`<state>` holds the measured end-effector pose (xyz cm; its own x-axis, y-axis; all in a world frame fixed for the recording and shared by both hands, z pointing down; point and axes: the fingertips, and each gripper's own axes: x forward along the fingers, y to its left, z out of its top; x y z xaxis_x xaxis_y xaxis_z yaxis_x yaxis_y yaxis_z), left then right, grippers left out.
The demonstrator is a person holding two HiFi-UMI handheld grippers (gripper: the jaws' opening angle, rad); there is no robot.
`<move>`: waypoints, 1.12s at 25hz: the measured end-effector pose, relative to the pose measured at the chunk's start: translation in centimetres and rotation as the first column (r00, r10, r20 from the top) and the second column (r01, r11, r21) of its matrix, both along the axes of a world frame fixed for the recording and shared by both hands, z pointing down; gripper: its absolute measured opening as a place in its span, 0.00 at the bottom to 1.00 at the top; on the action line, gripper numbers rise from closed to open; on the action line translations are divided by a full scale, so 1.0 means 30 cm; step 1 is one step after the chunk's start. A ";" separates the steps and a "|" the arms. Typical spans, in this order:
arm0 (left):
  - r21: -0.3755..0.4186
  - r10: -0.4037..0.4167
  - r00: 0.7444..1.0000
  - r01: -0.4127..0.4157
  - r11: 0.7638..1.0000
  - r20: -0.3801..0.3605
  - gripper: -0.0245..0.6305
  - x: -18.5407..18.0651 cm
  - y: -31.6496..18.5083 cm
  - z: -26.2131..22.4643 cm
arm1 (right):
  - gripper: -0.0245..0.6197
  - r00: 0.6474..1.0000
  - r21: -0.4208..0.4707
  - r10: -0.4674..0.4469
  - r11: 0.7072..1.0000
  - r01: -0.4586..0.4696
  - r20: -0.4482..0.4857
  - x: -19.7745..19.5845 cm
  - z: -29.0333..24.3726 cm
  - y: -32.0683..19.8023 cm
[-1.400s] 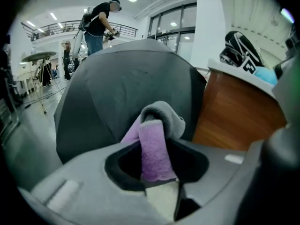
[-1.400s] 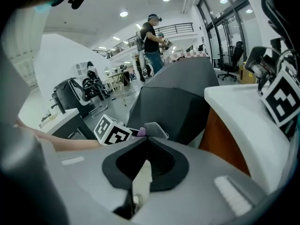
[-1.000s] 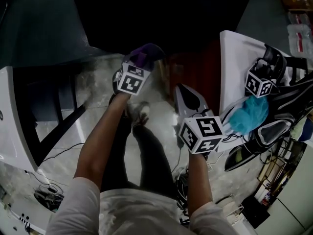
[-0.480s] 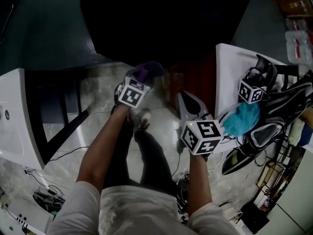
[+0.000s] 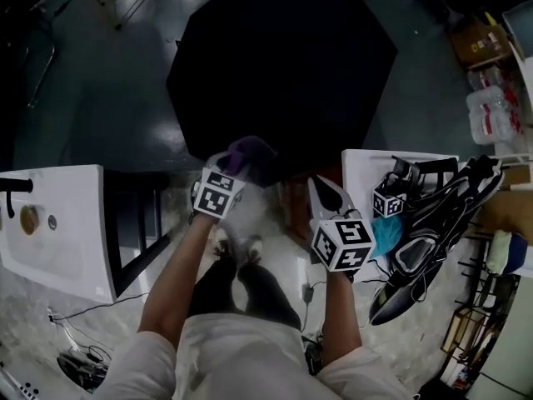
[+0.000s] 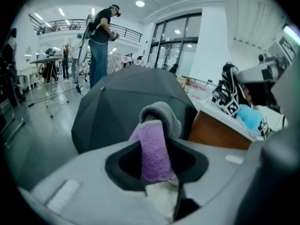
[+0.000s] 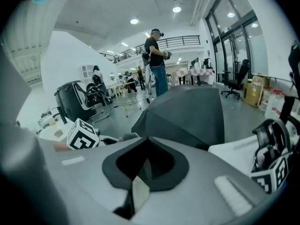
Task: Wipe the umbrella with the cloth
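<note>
Grey floor (image 5: 100,98) of a bright, glass-fronted hall carries an open black umbrella (image 5: 283,65), canopy up, just ahead of the wearer's feet. A purple cloth (image 6: 152,149) is pinched between the closed jaws of the left gripper (image 5: 233,167) at the canopy's near edge; contact with the fabric cannot be confirmed. Both forearms reach forward side by side, the left slightly further. The right gripper (image 5: 323,194), jaws pressed together on nothing, points at the same rim. To the right, a white table (image 5: 358,169) bears black-and-white gear (image 5: 433,215) and a blue cloth (image 5: 385,233). A standing person (image 7: 157,62) is seen beyond the umbrella.
</note>
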<state>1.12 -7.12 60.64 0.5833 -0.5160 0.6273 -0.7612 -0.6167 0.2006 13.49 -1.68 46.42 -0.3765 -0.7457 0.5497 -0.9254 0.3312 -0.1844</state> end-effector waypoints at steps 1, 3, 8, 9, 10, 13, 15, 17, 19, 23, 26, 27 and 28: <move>0.019 -0.012 1.000 0.012 1.000 -0.004 0.24 -0.021 -0.038 -0.037 | 0.05 1.000 0.015 -0.001 1.000 0.001 -0.003 -0.007 -0.029 -0.023; 0.047 -0.030 0.999 0.030 0.998 -0.014 0.24 -0.051 -0.115 -0.107 | 0.05 1.000 0.043 -0.008 0.999 0.008 -0.010 -0.023 -0.071 -0.073; 0.086 -0.054 0.998 0.055 0.995 -0.014 0.24 -0.080 -0.285 -0.207 | 0.05 0.999 0.053 -0.036 0.998 0.038 -0.026 -0.032 -0.098 -0.173; 0.092 -0.059 0.998 0.060 0.994 -0.012 0.24 -0.080 -0.324 -0.216 | 0.05 0.999 0.053 -0.038 0.998 0.039 -0.023 -0.029 -0.096 -0.196; 0.098 -0.066 0.998 0.066 0.993 -0.009 0.24 -0.079 -0.367 -0.222 | 0.05 0.999 0.051 -0.040 0.998 0.041 -0.017 -0.025 -0.091 -0.222; 0.117 -0.086 0.996 0.084 0.989 0.009 0.24 -0.061 -0.507 -0.234 | 0.05 0.999 0.032 -0.047 0.998 0.047 -0.001 0.000 -0.059 -0.294; 0.135 -0.099 0.994 0.093 0.986 0.038 0.24 -0.043 -0.609 -0.238 | 0.05 0.999 0.015 -0.046 0.999 0.046 0.017 0.028 -0.036 -0.340; 0.165 -0.111 0.991 0.097 0.981 0.075 0.24 -0.015 -0.722 -0.243 | 0.05 0.998 0.001 -0.047 0.999 0.047 0.036 0.056 -0.016 -0.392; 0.190 -0.121 0.988 0.102 0.977 0.093 0.24 0.017 -0.833 -0.246 | 0.05 0.998 -0.015 -0.051 0.999 0.051 0.044 0.079 0.009 -0.441; 0.201 -0.176 0.981 0.156 0.967 0.083 0.24 0.036 -1.023 -0.238 | 0.05 0.996 -0.047 -0.050 0.998 0.053 0.068 0.110 0.051 -0.501; 0.194 -0.187 0.979 0.169 0.966 0.079 0.24 0.055 -1.121 -0.208 | 0.05 0.994 -0.048 -0.082 0.995 0.086 0.077 0.117 0.069 -0.526; 0.186 -0.179 0.980 0.161 0.969 0.083 0.24 0.067 -1.138 -0.197 | 0.05 0.993 -0.048 -0.090 0.994 0.093 0.076 0.119 0.074 -0.535; 0.181 -0.170 0.982 0.153 0.972 0.084 0.24 0.081 -1.148 -0.189 | 0.05 0.993 -0.049 -0.091 0.994 0.095 0.076 0.122 0.081 -0.545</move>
